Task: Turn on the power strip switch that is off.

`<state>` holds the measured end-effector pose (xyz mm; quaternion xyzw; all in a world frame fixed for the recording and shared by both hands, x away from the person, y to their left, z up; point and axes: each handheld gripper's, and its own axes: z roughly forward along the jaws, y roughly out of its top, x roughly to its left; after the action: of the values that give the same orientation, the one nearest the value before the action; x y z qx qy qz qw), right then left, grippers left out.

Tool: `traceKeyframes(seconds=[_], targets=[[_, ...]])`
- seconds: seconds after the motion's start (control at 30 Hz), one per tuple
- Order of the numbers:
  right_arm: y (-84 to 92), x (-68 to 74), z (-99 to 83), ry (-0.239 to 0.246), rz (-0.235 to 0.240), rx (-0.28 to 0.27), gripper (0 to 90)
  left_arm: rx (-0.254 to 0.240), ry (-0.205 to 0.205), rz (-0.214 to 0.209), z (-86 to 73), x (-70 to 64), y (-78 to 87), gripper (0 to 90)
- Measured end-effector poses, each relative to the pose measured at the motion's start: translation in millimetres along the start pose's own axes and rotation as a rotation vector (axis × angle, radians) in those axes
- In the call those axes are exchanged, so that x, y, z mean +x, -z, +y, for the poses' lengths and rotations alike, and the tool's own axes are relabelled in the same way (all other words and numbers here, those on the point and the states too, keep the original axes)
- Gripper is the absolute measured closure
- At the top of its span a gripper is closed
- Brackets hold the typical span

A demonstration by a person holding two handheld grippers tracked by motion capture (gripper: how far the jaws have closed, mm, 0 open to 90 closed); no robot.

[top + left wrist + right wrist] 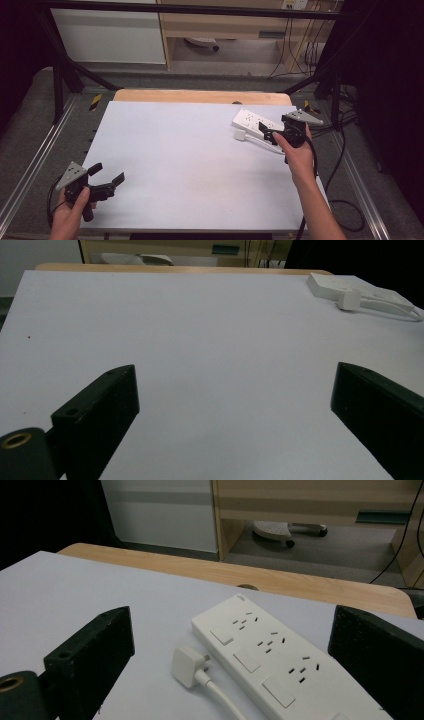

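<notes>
High view: both grippers open over the white table (190, 160).
Right gripper (266, 131) sits just beside the power strip (252, 121) and plug (240, 134); left gripper (107, 175) well apart, jaws spread wide.

The high view looks down on the table (190, 165); both gripper views skim it low, sharing the power strip (270, 665).

White power strip (272, 660), white plug (187, 666) beside it, white table (190, 160)
</notes>
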<state>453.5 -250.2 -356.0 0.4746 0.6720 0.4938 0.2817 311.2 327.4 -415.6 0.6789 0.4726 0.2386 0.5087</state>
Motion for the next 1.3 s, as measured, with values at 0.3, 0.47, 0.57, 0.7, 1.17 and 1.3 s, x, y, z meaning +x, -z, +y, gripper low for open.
traceKeyframes(seconds=[0.3,0.47,0.57,0.7,1.17,1.3], targets=[[-14.0,-4.7,10.6,0.009,-0.023,-0.023,13.0,-0.005,0.0,-0.004,0.2,0.4,0.2,5.3],[-21.5,-6.9,13.6,0.008,-0.035,-0.024,16.4,-0.005,-0.001,-0.004,0.2,0.3,0.1,5.3],[-24.9,-7.5,15.0,0.009,-0.042,-0.039,21.2,-0.006,-0.002,-0.004,0.4,-0.2,0.3,5.3],[-30.7,-8.6,14.0,0.009,-0.05,-0.047,28.9,-0.006,-0.006,-0.005,0.5,-0.7,0.1,5.3],[-52.6,-6.6,13.9,0.032,-0.07,-0.058,46.7,-0.003,-0.008,-0.003,0.3,-0.4,-1.1,5.3],[-59.4,-4.9,15.2,0.046,-0.077,-0.062,50.7,-0.003,-0.005,-0.006,0.4,-0.3,-0.8,5.3]])
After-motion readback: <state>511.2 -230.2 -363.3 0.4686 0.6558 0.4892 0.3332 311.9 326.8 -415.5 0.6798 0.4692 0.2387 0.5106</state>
